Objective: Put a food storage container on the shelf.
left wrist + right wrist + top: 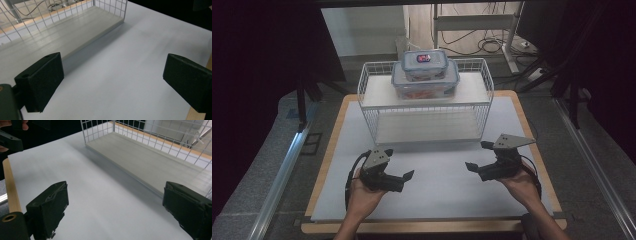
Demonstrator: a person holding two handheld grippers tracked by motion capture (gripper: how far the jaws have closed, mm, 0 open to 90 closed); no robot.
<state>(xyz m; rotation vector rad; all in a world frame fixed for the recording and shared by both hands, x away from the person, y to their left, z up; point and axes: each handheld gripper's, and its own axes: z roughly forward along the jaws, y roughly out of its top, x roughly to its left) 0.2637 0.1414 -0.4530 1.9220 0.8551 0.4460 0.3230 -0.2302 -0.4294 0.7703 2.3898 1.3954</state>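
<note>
A white wire rack (426,102) with two shelves stands at the back middle of the table. Two clear boxes with blue lids are stacked on its top shelf, a small box (424,64) on a larger box (425,83). My left gripper (401,163) is held open low over the mat, front left of the rack. My right gripper (475,155) is open too, front right of the rack. The left gripper view has its jaws wide apart over bare mat (113,80), the rack's lower shelf (62,32) ahead. In the right gripper view the open gripper (117,207) faces that shelf (150,160).
A white mat (437,192) covers the wooden table, whose edge (319,172) shows around it. The left gripper (10,140) and a hand appear at the top left of the right gripper view. Cables and metal frame legs (512,40) lie on the floor behind the table.
</note>
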